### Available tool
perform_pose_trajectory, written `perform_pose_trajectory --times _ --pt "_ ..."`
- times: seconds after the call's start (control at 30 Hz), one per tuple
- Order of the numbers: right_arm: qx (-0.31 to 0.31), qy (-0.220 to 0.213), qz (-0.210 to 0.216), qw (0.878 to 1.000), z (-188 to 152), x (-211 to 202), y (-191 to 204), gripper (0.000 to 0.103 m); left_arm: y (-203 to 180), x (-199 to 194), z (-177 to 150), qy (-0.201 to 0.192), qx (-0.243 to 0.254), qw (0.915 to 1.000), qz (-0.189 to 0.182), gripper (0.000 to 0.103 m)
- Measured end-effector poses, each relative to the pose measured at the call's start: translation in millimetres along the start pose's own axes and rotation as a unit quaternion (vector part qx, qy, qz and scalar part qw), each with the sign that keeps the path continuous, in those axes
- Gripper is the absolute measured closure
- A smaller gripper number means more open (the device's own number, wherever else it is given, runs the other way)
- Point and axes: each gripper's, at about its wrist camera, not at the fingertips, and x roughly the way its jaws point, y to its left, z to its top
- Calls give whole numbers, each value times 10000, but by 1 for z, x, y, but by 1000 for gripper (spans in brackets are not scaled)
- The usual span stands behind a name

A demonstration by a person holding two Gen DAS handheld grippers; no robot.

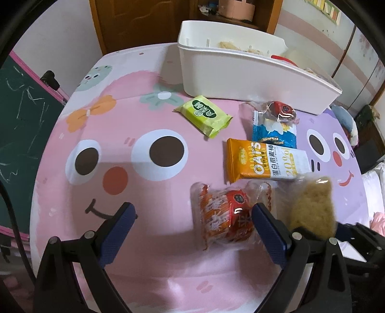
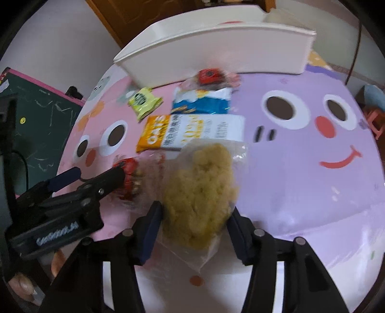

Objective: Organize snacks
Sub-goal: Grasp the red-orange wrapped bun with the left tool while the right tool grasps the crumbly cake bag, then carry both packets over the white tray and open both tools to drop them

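Several snack packets lie on a cartoon tablecloth. My left gripper is open, its right finger beside a red-orange clear-wrapped snack. My right gripper is shut on a clear bag of yellow puffed snack, also showing in the left wrist view. An orange-white oats bar, a blue packet, a small red snack and a green packet lie nearer the white bin.
The white bin holds some items at the table's far side. A green chalkboard stands at the left. A wooden door is behind the table. The purple half of the tablecloth spreads right.
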Motion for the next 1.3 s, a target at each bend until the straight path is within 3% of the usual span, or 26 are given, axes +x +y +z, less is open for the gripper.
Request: perform_pose_trajectory --times 0.13,0.27,0.37,0.57,0.77,0.97,1.3 --pt "69 -133 -274 9995 -1 -10 -14 56 -7 7 -1 29 122 9999 -67 6" --pt "204 -111 -227 9995 1 -11 -23 56 -12 13 -2 92 241 9996 -141 10" --pt "175 -104 -259 9995 0 -11 -22 56 -18 20 -7 240 366 9988 -214 22" --pt "413 12 -86 9991 0 -5 -30 55 -26 15 -11 92 582 9976 -358 45" --pt "319 -15 -203 9993 0 -3 -25 55 -25 12 -14 -48 588 9975 -381 49" --pt "-17 -207 -291 9994 -3 -9 -14 67 -27 5 -19 -112 542 9978 -365 50" --pt "-256 -720 -440 9961 -11 -43 -2 68 -19 -45 -20 -676 406 9963 -349 50"
